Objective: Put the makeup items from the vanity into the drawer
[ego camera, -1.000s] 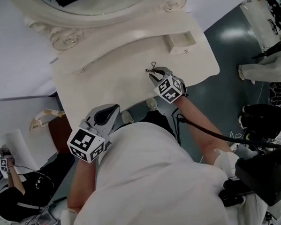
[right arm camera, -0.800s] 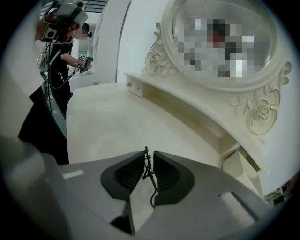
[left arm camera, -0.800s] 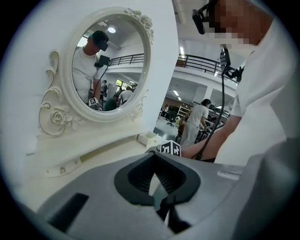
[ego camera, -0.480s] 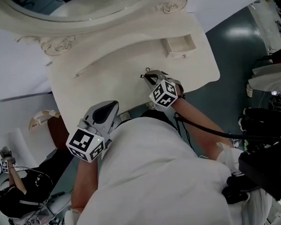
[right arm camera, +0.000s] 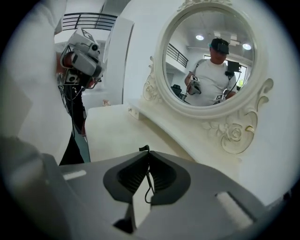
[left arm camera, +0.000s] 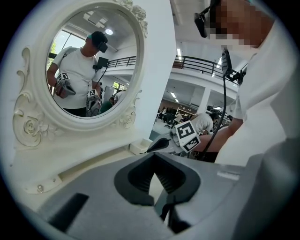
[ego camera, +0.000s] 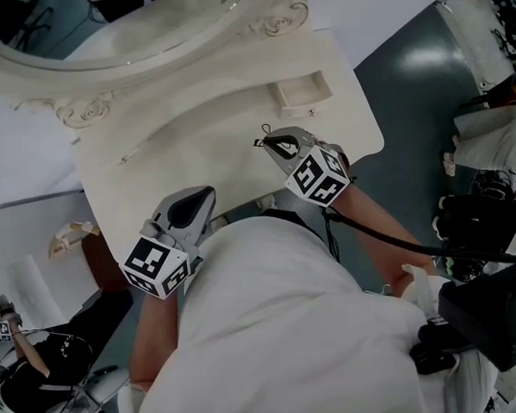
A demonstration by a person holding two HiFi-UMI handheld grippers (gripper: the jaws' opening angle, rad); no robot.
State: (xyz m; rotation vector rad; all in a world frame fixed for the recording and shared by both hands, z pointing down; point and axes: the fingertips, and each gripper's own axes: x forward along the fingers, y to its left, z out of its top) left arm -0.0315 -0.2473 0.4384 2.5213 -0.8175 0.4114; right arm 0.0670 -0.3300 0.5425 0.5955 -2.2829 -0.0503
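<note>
Thin black wire item (right arm camera: 148,180) is pinched in the right tongs (ego camera: 268,141), forearm outstretched over the vanity surface (ego camera: 186,153), just short of the open drawer (ego camera: 301,92). Left tongs (ego camera: 206,195), clenched and empty, hang farther back from it.

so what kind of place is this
Probably a big open hall or workshop, not a home: the white vanity with its oval mirror stands on a bare grey floor, and a railed balcony runs behind.
</note>
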